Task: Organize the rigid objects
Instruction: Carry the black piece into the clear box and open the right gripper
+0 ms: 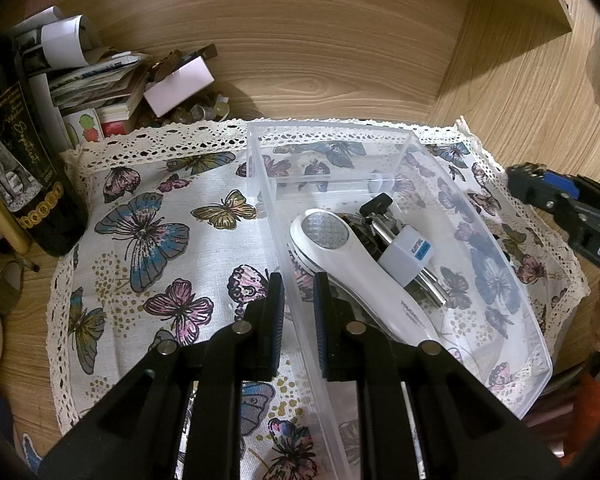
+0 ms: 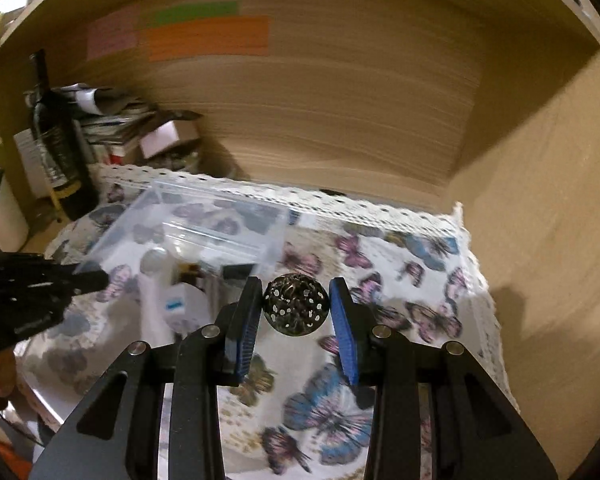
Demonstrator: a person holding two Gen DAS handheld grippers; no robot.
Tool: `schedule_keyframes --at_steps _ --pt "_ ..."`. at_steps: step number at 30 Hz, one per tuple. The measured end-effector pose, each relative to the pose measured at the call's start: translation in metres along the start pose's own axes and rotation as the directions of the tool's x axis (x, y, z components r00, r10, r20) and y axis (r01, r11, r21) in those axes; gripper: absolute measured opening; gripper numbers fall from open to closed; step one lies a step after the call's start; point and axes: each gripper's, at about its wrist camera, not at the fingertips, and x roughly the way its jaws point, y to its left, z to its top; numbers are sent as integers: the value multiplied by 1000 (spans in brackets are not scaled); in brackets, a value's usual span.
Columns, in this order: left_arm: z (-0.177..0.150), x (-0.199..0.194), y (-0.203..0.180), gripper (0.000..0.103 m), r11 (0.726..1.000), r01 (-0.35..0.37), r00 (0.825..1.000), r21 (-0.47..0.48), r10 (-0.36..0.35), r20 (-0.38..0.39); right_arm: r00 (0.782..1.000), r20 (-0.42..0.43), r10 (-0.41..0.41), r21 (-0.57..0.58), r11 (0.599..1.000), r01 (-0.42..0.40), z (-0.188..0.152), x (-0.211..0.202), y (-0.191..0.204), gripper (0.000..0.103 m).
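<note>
The left gripper [image 1: 298, 300] pinches the clear bin's [image 1: 500, 264] near wall, apparently to steady it, while the right gripper [image 2: 296, 312] clasps a perforated metal ball [image 2: 295, 305] between its pads, the bin lying ahead-left.

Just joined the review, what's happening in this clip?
A person is sorting small items into a clear bin on a butterfly cloth. The left gripper is clamped on the bin's near wall, steadying it. The right gripper holds a perforated metal ball above the cloth beside the bin, which already holds a white handheld device.
</note>
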Motion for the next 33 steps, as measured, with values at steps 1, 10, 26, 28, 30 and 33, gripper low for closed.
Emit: schedule_keyframes --at_steps 1,10,26,28,30,33 --pt "0 0 0 14 1000 1 1000 0 -1 0 1000 -2 15 -5 1000 -15 1 2 5 32" --pt "0 0 0 14 1000 3 1000 -1 -3 1 988 -90 128 -70 988 -134 -16 22 44 32" --pt "0 0 0 14 1000 3 1000 0 -3 1 982 -119 146 -84 984 -156 -21 18 52 32" --pt "0 0 0 14 1000 3 1000 0 -3 1 985 -100 142 -76 986 -150 -19 13 47 32" --pt "0 0 0 14 1000 4 1000 -2 -4 2 988 -81 131 -64 989 -136 -17 7 41 32" --pt "0 0 0 14 1000 4 1000 -1 -4 1 992 -55 110 -34 993 -112 -14 -2 30 33"
